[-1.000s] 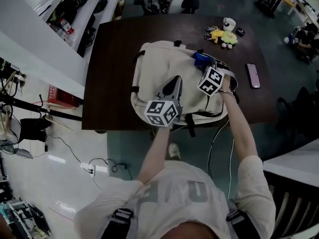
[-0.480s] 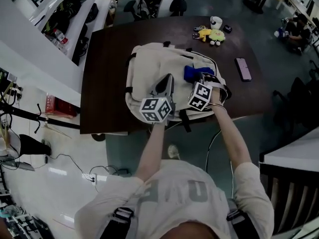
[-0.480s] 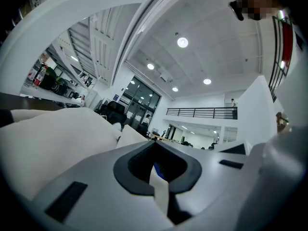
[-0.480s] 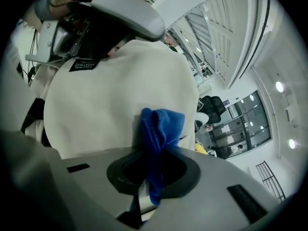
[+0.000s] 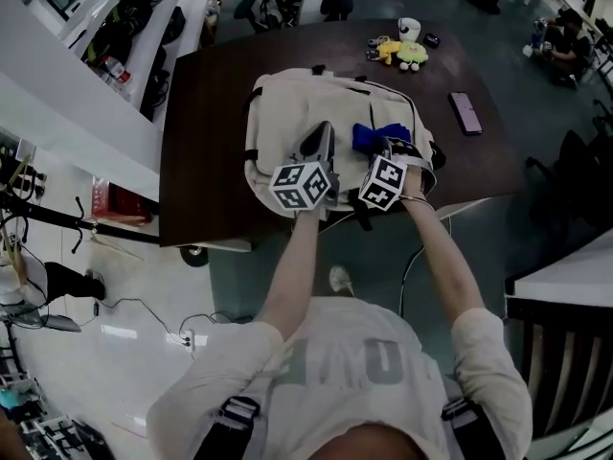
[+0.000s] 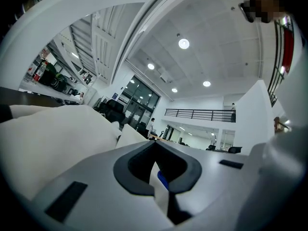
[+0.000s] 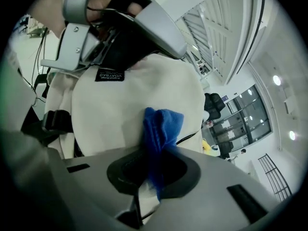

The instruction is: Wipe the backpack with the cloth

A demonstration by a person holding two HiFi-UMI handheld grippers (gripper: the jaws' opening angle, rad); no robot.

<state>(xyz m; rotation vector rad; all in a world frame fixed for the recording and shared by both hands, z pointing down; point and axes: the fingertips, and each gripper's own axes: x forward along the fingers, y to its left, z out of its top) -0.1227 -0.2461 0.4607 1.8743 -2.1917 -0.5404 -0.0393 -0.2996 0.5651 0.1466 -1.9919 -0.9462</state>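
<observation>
Where the table [image 5: 196,142] runs to its left edge, a bare strip of free room is seen beside the backpack [image 5: 287,113]. More open top is left toward the right edge, around a phone [image 5: 466,113]. Toys [image 5: 397,53] and a cup [image 5: 410,29] are set at the far edge. The backpack is laid flat by the middle of the near edge, w/ black straps hung over that edge. Its long axis appears to run approx. L–R along the edge; which end is the top can't be told. It's cream fabric w/ black trim, lightly creased. The left gripper [image 5: 318,134] is rested on its middle, jaws closed together on nothing. Just to the right, the right gripper [image 5: 386,151] is clamped on a blue cloth [image 5: 369,137], which is laid against the backpack's right part.
</observation>
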